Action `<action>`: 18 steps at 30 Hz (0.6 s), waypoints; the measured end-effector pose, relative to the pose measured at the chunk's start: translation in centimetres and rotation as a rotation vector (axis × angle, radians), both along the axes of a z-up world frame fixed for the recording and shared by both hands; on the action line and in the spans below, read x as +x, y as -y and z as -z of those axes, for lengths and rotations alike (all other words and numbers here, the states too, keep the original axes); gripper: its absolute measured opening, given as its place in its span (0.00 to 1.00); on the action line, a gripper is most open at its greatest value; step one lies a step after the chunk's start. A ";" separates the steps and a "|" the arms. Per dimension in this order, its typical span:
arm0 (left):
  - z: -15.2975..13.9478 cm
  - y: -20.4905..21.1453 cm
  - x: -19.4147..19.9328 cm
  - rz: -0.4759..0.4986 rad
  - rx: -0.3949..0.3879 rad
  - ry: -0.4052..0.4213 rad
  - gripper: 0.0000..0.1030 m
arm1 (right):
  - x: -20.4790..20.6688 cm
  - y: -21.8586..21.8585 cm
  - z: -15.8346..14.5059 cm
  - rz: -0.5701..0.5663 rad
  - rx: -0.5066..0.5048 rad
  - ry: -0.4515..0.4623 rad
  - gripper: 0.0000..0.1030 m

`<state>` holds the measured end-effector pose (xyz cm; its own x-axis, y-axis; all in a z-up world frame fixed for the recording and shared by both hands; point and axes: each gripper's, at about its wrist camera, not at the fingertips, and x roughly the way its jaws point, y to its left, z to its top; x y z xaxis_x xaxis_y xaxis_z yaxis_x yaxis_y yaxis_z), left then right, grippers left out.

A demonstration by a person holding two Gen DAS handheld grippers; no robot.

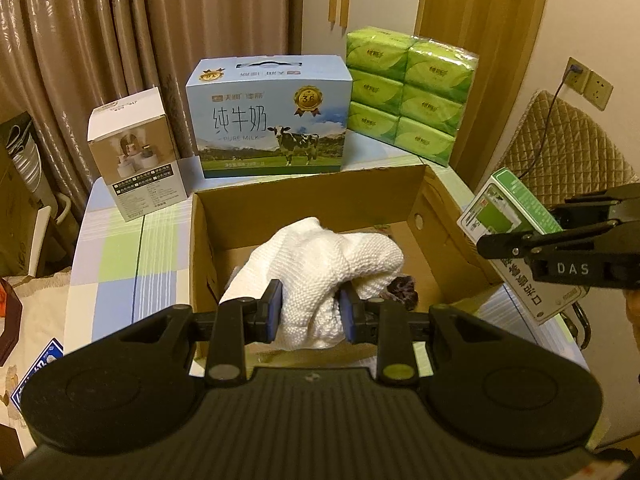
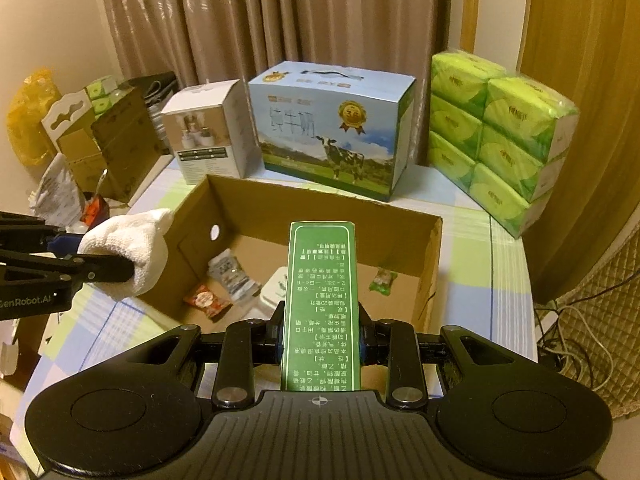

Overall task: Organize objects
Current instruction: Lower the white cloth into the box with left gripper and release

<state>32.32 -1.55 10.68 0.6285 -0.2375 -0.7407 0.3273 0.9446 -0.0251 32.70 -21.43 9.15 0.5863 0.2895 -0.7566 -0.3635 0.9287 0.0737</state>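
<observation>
While the white cloth (image 1: 320, 272) hides the cardboard box (image 1: 436, 200) floor, its contents blur

White towel (image 1: 320, 264) & green box (image 2: 320, 304) held over open carton (image 2: 320, 208)

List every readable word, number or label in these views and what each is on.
"纯牛奶" and "PURE MILK": milk carton.
"3.6": gold medal on that carton.
"DAS": right gripper.
"GenRobot.AI": left gripper, first letter cut off.
Green box: printed upside down, too small to read.
Tissue packs, white box: blurred.
</observation>
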 end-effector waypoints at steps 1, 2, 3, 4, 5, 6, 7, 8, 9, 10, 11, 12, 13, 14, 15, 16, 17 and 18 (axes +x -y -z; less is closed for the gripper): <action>0.1 0.1 0.3 0.000 0.002 -0.002 0.24 | 0.4 0.0 0.1 0.002 -0.001 -0.002 0.27; 0.2 0.2 0.7 0.000 0.006 -0.004 0.24 | 0.9 0.0 0.2 0.004 -0.002 -0.003 0.27; 0.3 0.3 1.1 0.001 0.011 -0.006 0.24 | 1.2 0.1 0.3 0.006 -0.001 -0.003 0.27; 0.5 0.4 1.4 0.004 0.017 -0.008 0.24 | 1.6 0.1 0.4 0.010 0.002 -0.004 0.27; 0.6 0.4 1.8 0.005 0.021 -0.010 0.24 | 2.1 0.2 0.5 0.016 0.007 -0.008 0.27; 0.8 0.5 2.2 0.005 0.024 -0.014 0.24 | 2.5 0.2 0.6 0.021 0.011 -0.011 0.27; 1.0 0.5 2.6 0.004 0.025 -0.017 0.24 | 2.9 0.3 0.7 0.025 0.014 -0.015 0.27; 1.2 0.5 2.9 0.003 0.024 -0.020 0.24 | 3.3 0.3 0.9 0.030 0.017 -0.019 0.27; 1.4 0.6 3.3 0.002 0.025 -0.023 0.24 | 3.6 0.3 1.1 0.033 0.018 -0.021 0.27; 1.6 0.6 3.6 0.003 0.026 -0.027 0.24 | 3.9 0.3 1.2 0.036 0.020 -0.024 0.27; 1.8 0.7 3.9 0.003 0.027 -0.029 0.24 | 4.3 0.3 1.4 0.039 0.023 -0.026 0.27; 2.0 0.8 4.2 0.003 0.029 -0.032 0.24 | 4.5 0.3 1.5 0.042 0.025 -0.027 0.27; 2.2 0.9 4.5 0.003 0.030 -0.033 0.24 | 4.8 0.3 1.7 0.046 0.027 -0.029 0.27; 2.4 0.9 4.8 0.003 0.030 -0.035 0.24 | 5.1 0.3 1.9 0.048 0.028 -0.030 0.27; 2.6 0.9 5.1 0.002 0.029 -0.036 0.24 | 5.5 0.2 2.1 0.050 0.028 -0.032 0.27; 2.7 1.0 5.3 0.003 0.027 -0.038 0.24 | 5.7 0.2 2.2 0.051 0.028 -0.034 0.27; 2.9 1.1 5.6 0.004 0.025 -0.041 0.24 | 5.9 0.2 2.4 0.054 0.028 -0.036 0.27; 3.1 1.1 5.9 0.004 0.024 -0.043 0.24 | 6.1 0.2 2.6 0.056 0.028 -0.037 0.27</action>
